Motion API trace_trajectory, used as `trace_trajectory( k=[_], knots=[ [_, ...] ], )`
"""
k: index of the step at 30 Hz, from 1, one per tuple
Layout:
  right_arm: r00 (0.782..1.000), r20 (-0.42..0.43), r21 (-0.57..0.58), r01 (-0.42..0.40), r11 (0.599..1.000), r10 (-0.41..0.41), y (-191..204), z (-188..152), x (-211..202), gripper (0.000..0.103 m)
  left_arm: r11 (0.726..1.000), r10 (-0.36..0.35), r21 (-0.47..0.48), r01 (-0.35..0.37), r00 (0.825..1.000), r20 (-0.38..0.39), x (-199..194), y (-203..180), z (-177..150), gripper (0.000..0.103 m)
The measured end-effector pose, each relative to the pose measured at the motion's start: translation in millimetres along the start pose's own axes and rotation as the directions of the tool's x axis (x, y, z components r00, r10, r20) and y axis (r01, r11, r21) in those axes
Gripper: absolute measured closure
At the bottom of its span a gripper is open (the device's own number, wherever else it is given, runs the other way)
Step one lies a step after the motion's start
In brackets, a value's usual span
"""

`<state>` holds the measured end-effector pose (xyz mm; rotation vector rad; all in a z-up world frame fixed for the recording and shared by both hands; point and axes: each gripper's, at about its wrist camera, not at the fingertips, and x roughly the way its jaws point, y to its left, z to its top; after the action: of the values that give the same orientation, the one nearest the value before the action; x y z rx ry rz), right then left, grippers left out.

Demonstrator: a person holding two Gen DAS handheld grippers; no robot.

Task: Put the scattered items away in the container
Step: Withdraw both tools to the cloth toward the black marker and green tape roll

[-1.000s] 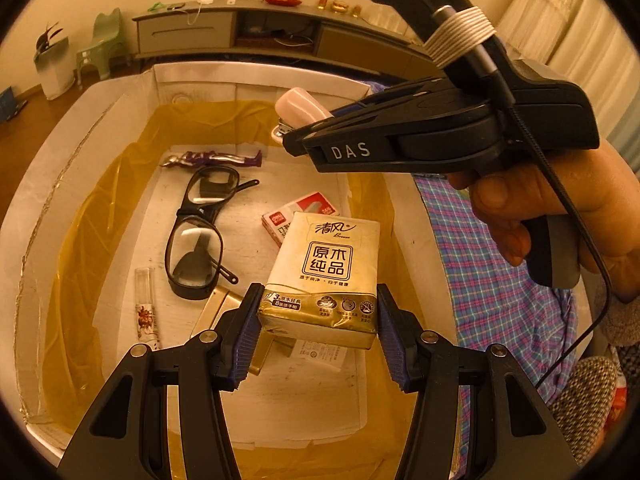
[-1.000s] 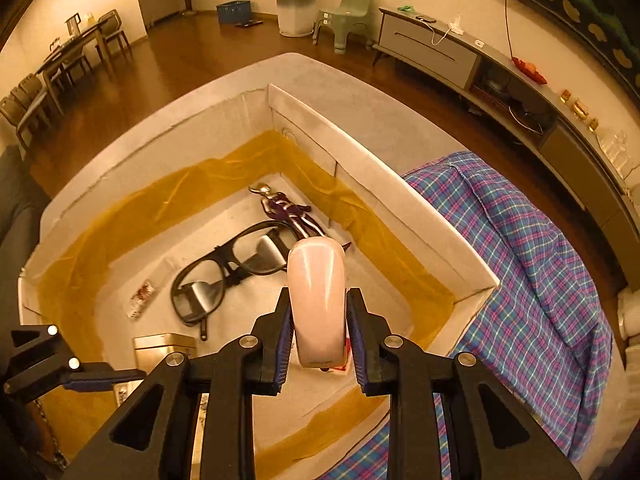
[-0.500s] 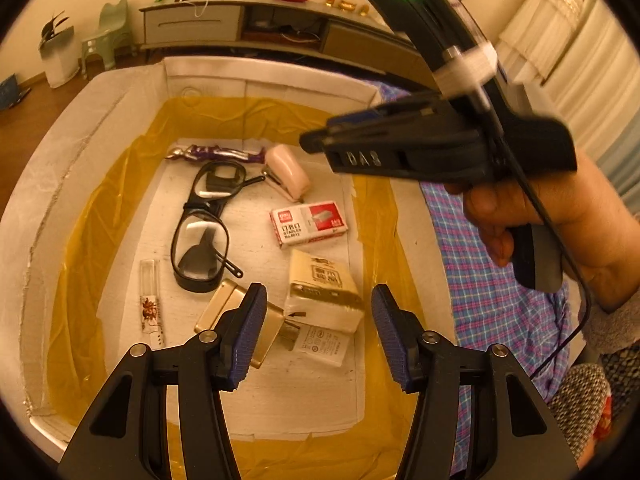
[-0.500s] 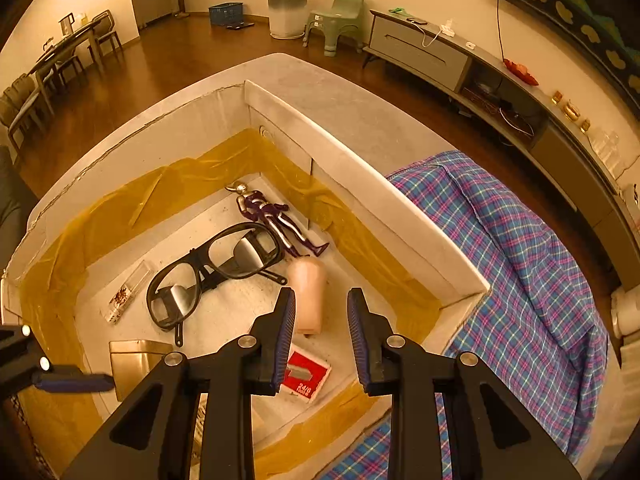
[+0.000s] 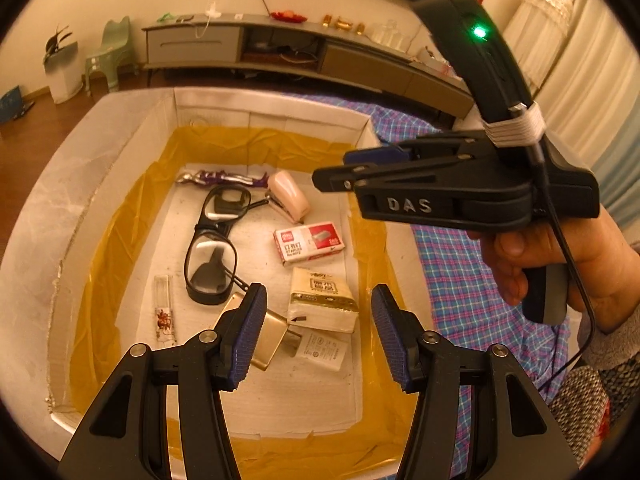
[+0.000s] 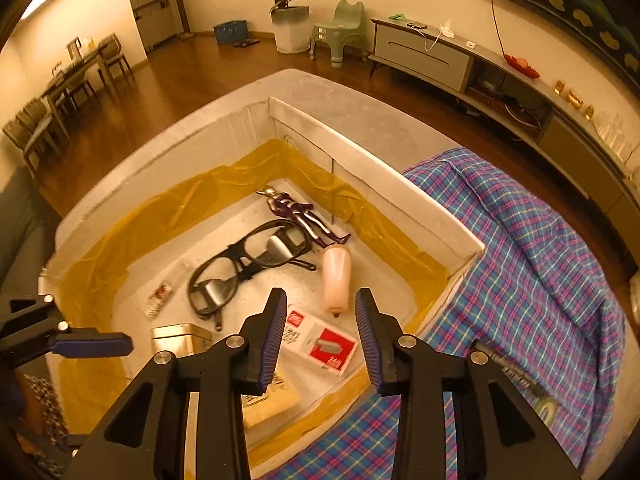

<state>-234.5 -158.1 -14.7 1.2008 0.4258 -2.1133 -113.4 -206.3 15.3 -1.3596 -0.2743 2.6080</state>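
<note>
The white box [image 5: 120, 152] with yellow lining holds the items. The tissue pack [image 5: 322, 300] lies on the box floor, below my open, empty left gripper [image 5: 318, 336]. The pink stapler [image 5: 289, 196] lies by the black glasses [image 5: 214, 248]; in the right wrist view the stapler [image 6: 337, 278] is just beyond my open, empty right gripper [image 6: 320, 340]. The staple box [image 5: 309, 242], a toy figure [image 5: 222, 178], a gold tin [image 5: 260, 340] and a clear tube [image 5: 163, 308] also lie inside. The right gripper shows from the side in the left wrist view [image 5: 332, 178], above the box's right wall.
A plaid cloth [image 6: 532, 240] covers the surface right of the box [image 6: 400, 196]. A dark pen-like item [image 6: 512, 376] and a tape roll [image 6: 546, 410] lie on the cloth near my right gripper. A TV cabinet [image 5: 280, 48] stands behind.
My left gripper opened and dropped the tissue pack into the box. My right gripper opened and dropped the pink stapler by the glasses. Both grippers then rose and drew back.
</note>
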Motion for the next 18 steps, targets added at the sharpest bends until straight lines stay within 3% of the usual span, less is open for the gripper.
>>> trace_trajectory(
  k=[9,18],
  knots=[
    [0.99,0.094,0.071,-0.116,0.991,0.109,0.3,-27.5,-40.7,0.064,0.999,-0.003,0.042,0.0,0.997,0.08,-21.3,-16.5,2.0,0.045],
    [0.957,0.21,0.085,-0.221,0.972,0.199,1.4,-56.9,-85.4,0.062,0.994,0.008,0.108,-0.025,0.988,0.155,-38.9,-48.0,2.7,0.045]
  ],
)
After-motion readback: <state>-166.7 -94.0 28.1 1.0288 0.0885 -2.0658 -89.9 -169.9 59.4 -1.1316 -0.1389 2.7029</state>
